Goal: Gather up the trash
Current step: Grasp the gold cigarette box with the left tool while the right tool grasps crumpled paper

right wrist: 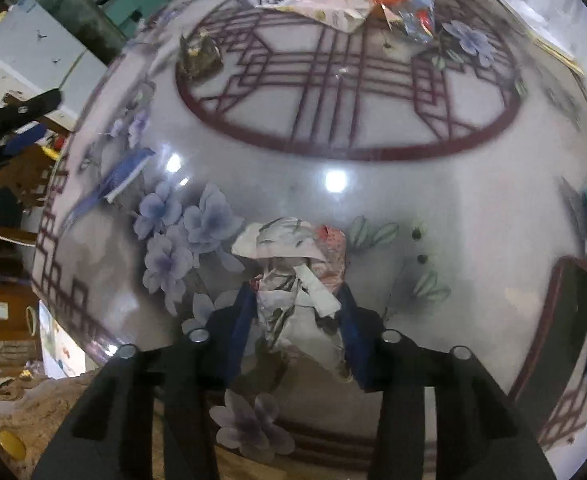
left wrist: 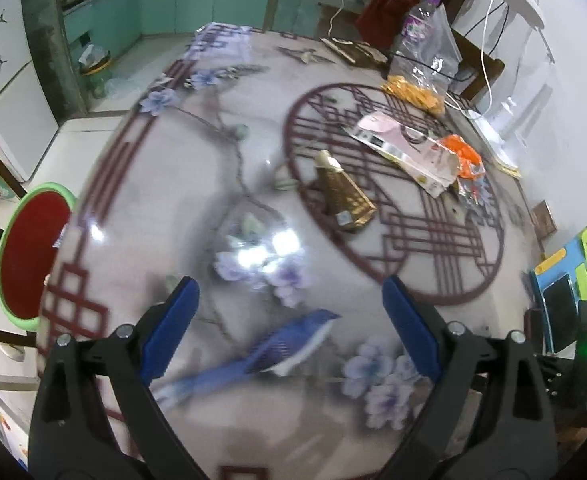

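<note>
Glossy printed desk [right wrist: 373, 200], pale grey with a dark red lattice circle, lilac blossoms and a blue bird, carries all items.

Crumpled paper wad [right wrist: 293, 276]: white with green leaf print and a pink patch, lying near the front edge of the desk, between the blue fingers [right wrist: 243, 320] of the right gripper [right wrist: 295, 324]. Fingers partly closed and set tight against both sides of the wad, gripping it.

Gold cone-shaped wrapper [left wrist: 343, 192]: lying on its side at the left rim of the lattice circle, apart from other items.

Flattened pink-and-white packet [left wrist: 405, 152]: further back inside the circle, touching an orange wrapper [left wrist: 467, 156] at its right end.

Clear plastic bag [left wrist: 425, 68]: at the far edge, yellow contents at its base, a bottle with a purple cap behind.

Left gripper [left wrist: 291, 320]: fingers spread wide, empty, above the bird motif.

Red basin with green rim [left wrist: 33, 256]: beside the desk, left.
</note>
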The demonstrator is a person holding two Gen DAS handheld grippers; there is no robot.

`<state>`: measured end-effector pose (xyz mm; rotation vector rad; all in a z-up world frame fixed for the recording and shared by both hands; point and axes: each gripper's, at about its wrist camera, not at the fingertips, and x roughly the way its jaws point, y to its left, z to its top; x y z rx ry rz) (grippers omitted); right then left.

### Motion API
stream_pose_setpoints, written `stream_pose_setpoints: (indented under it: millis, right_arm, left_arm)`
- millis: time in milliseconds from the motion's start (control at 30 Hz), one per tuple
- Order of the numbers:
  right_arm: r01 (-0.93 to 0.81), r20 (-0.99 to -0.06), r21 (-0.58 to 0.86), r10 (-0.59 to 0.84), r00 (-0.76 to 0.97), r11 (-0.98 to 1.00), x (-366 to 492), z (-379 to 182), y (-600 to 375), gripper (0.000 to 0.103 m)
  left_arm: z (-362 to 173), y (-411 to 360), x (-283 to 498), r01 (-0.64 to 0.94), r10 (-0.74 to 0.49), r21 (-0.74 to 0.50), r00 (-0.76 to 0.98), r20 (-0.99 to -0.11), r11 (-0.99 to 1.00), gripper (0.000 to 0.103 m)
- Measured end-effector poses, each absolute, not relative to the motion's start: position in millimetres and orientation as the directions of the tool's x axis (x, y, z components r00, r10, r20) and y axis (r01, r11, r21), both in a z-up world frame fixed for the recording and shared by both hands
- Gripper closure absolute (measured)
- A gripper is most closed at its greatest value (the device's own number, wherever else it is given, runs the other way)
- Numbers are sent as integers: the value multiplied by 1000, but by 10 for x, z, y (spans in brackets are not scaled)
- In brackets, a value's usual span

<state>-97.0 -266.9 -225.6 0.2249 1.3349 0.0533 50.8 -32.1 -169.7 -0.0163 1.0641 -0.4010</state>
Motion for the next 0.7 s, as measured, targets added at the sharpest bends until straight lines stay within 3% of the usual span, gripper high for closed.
stream_pose_setpoints:
  millis: [367,700]
  right_arm:
    - [56,-880,228,181,440,972,-423,-1793,-3064,65]
    - [67,-897,227,182,402,972,-23,-1943,-3344,64]
  left_arm:
    - [-1805,-1003,1030,257,-331,-242,399,-855,936,12]
    - [-2173,-1296,1474,192,-275,-218,352,-895,957,12]
